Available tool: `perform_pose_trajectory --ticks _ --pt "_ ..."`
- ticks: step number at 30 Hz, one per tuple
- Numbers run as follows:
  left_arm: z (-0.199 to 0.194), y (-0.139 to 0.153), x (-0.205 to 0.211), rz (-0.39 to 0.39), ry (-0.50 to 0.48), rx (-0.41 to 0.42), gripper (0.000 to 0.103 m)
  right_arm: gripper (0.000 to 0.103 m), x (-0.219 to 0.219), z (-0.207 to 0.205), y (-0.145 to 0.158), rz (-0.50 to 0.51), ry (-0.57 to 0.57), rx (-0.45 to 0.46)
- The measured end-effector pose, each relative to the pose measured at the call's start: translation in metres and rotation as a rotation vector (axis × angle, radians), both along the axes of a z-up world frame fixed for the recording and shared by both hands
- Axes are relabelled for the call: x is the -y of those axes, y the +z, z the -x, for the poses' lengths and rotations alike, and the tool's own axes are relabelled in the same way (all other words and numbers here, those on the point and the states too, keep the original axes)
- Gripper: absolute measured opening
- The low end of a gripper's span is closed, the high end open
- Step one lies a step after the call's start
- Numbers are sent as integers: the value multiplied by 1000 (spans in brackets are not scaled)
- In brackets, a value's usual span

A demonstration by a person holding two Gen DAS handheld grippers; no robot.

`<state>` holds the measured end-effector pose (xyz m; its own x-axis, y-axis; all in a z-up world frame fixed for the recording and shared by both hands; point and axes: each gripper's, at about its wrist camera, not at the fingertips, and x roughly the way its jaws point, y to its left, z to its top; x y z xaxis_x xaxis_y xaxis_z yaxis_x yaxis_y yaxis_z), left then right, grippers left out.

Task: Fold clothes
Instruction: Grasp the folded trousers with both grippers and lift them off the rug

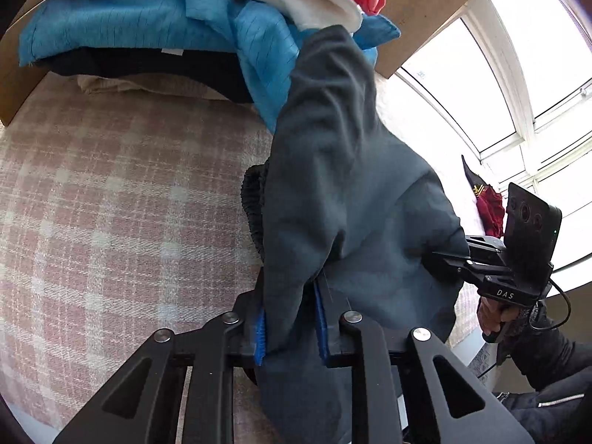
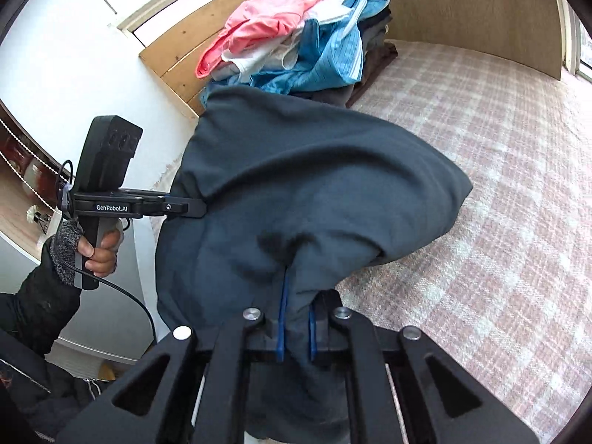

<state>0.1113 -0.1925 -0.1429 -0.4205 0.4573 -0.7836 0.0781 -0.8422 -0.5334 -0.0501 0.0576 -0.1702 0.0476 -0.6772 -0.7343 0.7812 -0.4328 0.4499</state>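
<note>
Two grippers, one dark grey garment [image 1: 344, 185] strung between them. From the left wrist view, my left gripper [image 1: 290, 329] is clamped on a bunched fold of the cloth, blue pads pressing either side, and the fabric rises over the plaid bed cover [image 1: 111, 203] toward the stack of clothes [image 1: 166, 26]. The right gripper [image 1: 449, 262] bites into the garment's far edge.

From the right wrist view, my right gripper [image 2: 296, 333] is likewise closed on a pinch of the same cloth, which billows above the bed, clear of the stack. Both holds look like thick, gathered wads rather than clean edges, so I judge that spreading my hands could drag cloth out of one grip or leave the garment twisted when laid down.
</note>
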Motion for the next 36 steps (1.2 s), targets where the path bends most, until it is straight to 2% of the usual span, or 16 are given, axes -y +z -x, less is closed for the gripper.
perform_pose_trajectory --ticks 5,6,8,11,12,14,16,17,20,24,26,29,30,32,33,36 --pt "-4 8 -26 -57 -101 -1 11 6 -45 -4 27 -70 -44 -23" --pt "0 5 -33 -75 -123 9 11 6 -50 -1 22 -100 -54 -10" --pt "9 2 -45 -27 -153 26 18 11 -54 5 3 -161 -74 28" --pt "10 -1 -44 -36 -137 58 25 14 -63 9 -16 -236 -95 86" --pt "8 2 -40 -42 -134 57 26 16 -71 7 -14 -231 -109 91" --pt "4 11 -33 -17 -120 48 40 26 -88 5 -5 -194 -135 68" --pt "9 10 -34 -19 -103 50 42 58 -106 5 2 -153 -177 19" --pt "12 10 -35 -22 -94 51 43 63 -112 5 2 -126 -190 8" --pt "23 2 -50 -9 -105 74 55 63 -111 15 -12 -94 -183 64" --pt "41 -23 -88 39 -142 168 58 63 -88 16 -36 -101 -132 107" --pt "44 -25 -104 50 -166 156 76 63 -78 16 -51 -102 -113 134" --pt "47 -23 -117 88 -175 157 76 65 -75 12 -60 -23 -87 179" --pt "48 -22 -121 100 -176 157 76 63 -72 11 -62 -17 -72 186" --pt "50 -21 -129 95 -179 142 68 25 -66 10 -64 -13 -44 210" --pt "52 -20 -136 77 -182 131 41 8 -63 9 -64 -9 -28 232" --pt "49 -21 -134 35 -138 123 30 8 -55 2 -52 -8 -6 188"
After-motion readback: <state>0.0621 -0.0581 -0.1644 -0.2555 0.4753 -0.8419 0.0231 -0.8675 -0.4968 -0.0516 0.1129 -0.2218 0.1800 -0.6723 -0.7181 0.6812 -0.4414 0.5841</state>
